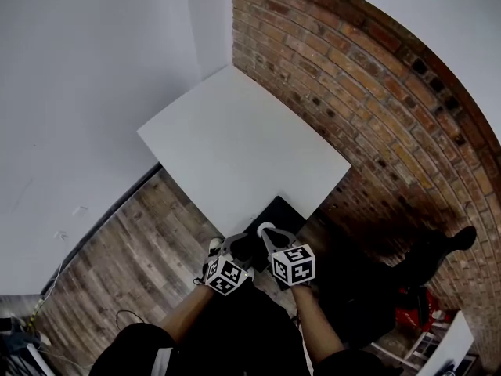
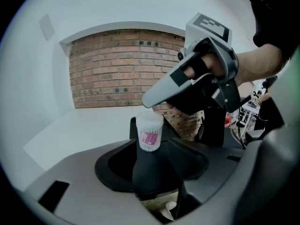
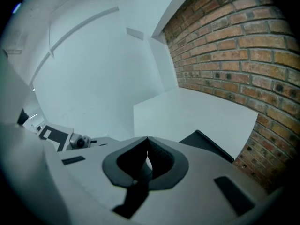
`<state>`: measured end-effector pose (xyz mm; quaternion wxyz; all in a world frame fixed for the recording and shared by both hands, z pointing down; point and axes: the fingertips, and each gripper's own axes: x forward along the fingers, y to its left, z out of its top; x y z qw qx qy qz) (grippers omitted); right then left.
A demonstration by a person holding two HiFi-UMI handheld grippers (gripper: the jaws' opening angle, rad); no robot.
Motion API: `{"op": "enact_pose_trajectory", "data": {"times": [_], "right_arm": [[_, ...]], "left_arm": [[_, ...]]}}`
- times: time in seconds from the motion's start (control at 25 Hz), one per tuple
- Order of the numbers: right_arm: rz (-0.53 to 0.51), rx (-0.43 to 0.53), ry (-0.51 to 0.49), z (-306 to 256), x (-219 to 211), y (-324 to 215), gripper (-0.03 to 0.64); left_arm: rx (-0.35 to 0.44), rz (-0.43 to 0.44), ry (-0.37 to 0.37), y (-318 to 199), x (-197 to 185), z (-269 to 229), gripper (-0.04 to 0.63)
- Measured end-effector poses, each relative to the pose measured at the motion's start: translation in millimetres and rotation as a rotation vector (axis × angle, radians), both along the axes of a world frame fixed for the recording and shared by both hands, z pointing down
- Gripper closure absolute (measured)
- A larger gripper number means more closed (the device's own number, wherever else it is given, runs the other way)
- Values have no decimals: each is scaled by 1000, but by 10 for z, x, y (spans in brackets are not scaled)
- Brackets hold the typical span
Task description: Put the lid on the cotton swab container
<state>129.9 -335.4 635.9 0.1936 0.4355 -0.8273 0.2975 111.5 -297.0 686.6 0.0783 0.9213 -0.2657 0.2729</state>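
The cotton swab container [image 2: 149, 131], a small clear tub with a pink label and a clear lid on top, stands upright between the tips of my left gripper [image 2: 150, 150]. The pads sit against its lower sides, shut on it. My right gripper [image 2: 148, 101] hovers just above the lid with its jaws shut and nothing between them; in the right gripper view [image 3: 147, 143] the pads meet in a seam. In the head view both grippers, left [image 1: 235, 249] and right [image 1: 264, 232], are close together over the black mat [image 1: 283, 212] at the white table's [image 1: 235, 139] near edge.
A brick wall [image 1: 376, 116] runs along the table's right side and a white wall along its left. Wooden floor [image 1: 141, 241] lies left of the table. Red and white clutter [image 1: 411, 316] sits on the floor at the lower right.
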Motion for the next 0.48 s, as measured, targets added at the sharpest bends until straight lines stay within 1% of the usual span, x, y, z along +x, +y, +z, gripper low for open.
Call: {"op": "enact_pose_trajectory", "data": {"times": [0.12, 0.24, 0.4, 0.48], "right_arm": [[47, 39, -16, -87, 38, 32, 595], [98, 78, -1, -142, 96, 108, 597], [167, 120, -11, -220, 129, 211, 595], [202, 131, -20, -254, 126, 259, 597]], "left_arm": [[5, -32, 10, 24, -116, -97, 380], [12, -55, 34, 33, -220, -233, 391], [32, -54, 53, 37, -305, -382, 435], [51, -43, 66, 50, -310, -460, 471]]}}
